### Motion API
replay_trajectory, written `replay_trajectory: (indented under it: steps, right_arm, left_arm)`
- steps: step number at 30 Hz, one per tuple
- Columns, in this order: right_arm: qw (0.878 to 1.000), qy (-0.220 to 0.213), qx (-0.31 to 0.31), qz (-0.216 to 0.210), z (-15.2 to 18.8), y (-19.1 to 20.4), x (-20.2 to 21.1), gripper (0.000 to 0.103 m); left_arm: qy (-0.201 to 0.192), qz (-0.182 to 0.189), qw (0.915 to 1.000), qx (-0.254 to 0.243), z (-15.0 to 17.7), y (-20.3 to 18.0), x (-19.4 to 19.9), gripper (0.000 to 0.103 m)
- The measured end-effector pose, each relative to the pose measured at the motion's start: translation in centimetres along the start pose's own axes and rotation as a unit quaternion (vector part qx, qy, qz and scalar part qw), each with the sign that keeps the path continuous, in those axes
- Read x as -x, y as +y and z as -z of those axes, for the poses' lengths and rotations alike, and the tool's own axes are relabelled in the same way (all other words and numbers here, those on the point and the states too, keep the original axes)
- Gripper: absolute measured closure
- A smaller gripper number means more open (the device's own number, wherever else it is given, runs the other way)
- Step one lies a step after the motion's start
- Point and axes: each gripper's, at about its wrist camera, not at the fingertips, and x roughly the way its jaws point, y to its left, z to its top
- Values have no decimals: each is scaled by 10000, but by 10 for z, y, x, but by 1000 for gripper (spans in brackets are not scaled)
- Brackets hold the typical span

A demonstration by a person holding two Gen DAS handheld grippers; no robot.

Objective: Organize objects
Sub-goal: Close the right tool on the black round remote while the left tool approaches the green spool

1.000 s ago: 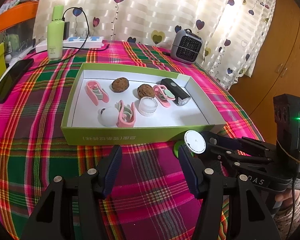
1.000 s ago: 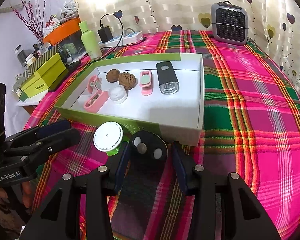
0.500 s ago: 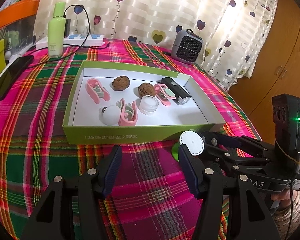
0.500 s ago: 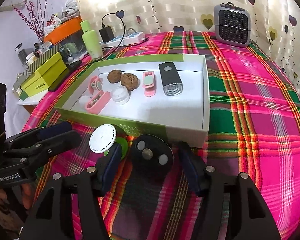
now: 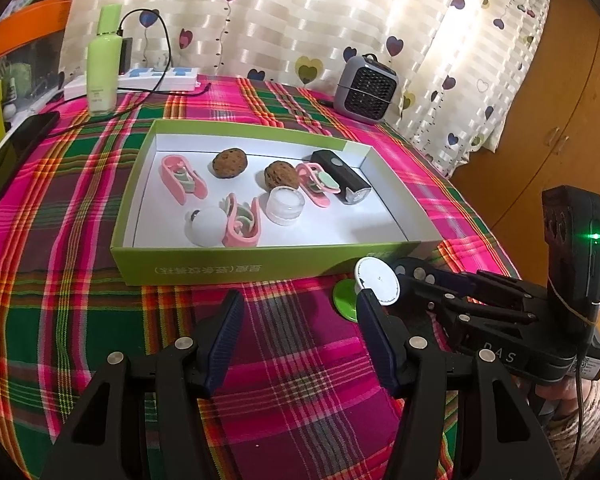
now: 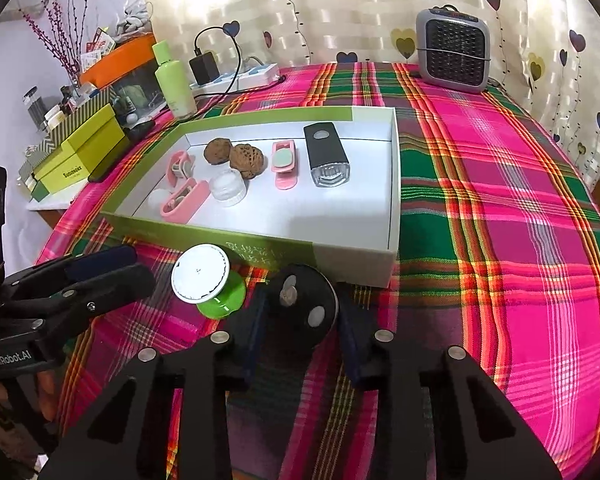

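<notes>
A green and white box (image 5: 260, 268) (image 6: 394, 208) on the plaid table holds two walnuts (image 5: 230, 163) (image 6: 247, 156), pink clips (image 5: 182, 179), a clear jar (image 5: 285, 210), a white ball (image 5: 206, 226) and a black light (image 5: 338, 178) (image 6: 326, 156). My right gripper (image 6: 300, 320) (image 5: 424, 284) is shut on a black round disc (image 6: 304, 306) just in front of the box. A white-topped green spool (image 6: 206, 280) (image 5: 376, 286) stands left of the disc. My left gripper (image 5: 298, 332) (image 6: 112, 270) is open and empty above the cloth.
A grey mini heater (image 5: 366, 94) (image 6: 452, 54) stands at the back right. A green bottle (image 5: 104, 72), a power strip with cable (image 5: 152, 80), a phone (image 5: 12, 152) and yellow-green boxes (image 6: 84, 152) lie at the back left. A wooden cabinet (image 5: 560, 120) is at the right.
My right gripper's fingers have closed onto the black disc and moved slightly toward the box. The left gripper has stayed open and drifted a little.
</notes>
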Motion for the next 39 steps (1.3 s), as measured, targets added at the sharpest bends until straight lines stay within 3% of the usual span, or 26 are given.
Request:
replay_trajectory:
  steps: [21,39]
  right_arm:
    - [10000,-59,-55,-20,11,-14,16,74]
    - [9999,-75,-113,-98,16,-25,22,75]
  left_arm:
    - [271,259,9990,-255,-2,-29,-21,45]
    - [284,-152,9986,-423,-9,-46,-41,45]
